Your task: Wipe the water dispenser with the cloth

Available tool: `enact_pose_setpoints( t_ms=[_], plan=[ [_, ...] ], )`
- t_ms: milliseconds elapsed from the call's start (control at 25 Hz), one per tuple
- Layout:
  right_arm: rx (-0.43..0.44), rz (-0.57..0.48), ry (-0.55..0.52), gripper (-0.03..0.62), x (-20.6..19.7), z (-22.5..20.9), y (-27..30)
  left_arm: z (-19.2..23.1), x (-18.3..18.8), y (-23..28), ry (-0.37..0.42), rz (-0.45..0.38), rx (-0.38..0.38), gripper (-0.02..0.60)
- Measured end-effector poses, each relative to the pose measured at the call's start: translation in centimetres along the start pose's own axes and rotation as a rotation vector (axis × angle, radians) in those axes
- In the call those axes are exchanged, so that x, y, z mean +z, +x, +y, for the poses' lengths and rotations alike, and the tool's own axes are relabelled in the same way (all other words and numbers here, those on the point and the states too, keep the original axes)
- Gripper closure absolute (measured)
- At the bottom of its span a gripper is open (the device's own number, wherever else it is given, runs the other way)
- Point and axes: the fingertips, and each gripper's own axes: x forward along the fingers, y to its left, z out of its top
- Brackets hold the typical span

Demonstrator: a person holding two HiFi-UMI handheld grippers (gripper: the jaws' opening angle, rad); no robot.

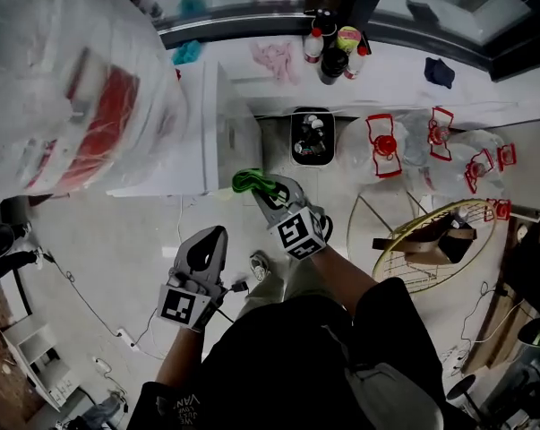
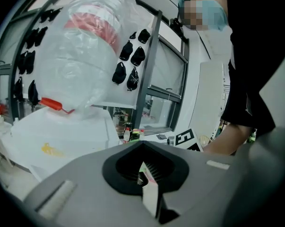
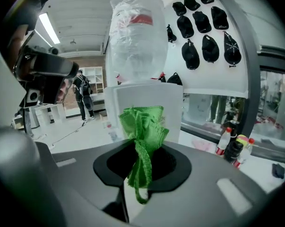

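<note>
Right gripper (image 1: 268, 189) is clamped on a bunched green woven cloth (image 3: 143, 126); only a narrow fold sits in the jaws, with the rest flaring above. The cloth hangs near the front of the white box-shaped water dispenser (image 1: 223, 124); contact is not evident. Left gripper (image 1: 207, 245) is pressed together on nothing and held low, well apart from the dispenser.

Risks noted: the thin pinch may let the cloth pull free under rubbing pressure; a bunched cloth would wipe only a small patch; a hard push high up could disturb the large water bottle wrapped in loose clear plastic (image 1: 72, 88) seated on top; the loose wrap could snag the jaws.
</note>
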Motion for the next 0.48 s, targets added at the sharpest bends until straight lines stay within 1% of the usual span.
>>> enact_pose_setpoints(
  t_ms=[120, 240, 400, 480],
  plan=[
    [0.042, 0.001, 0.029, 0.505, -0.7, 1.6, 0.9, -0.4, 0.1, 0.3, 0.008, 0.001, 0.001, 0.580],
    [0.058, -0.005, 0.057, 0.505, -0.5, 1.6, 2.4, -0.3, 0.3, 0.3, 0.003, 0.002, 0.025, 0.580],
    [0.041, -0.006, 0.122, 0.505, -0.3, -0.7, 4.5, -0.1, 0.7, 0.5, -0.007, 0.004, 0.062, 0.580],
    [0.031, -0.009, 0.129, 0.505, 0.1, -2.4, 5.8, 0.0, 0.6, 0.9, -0.018, 0.004, 0.080, 0.580]
  ],
)
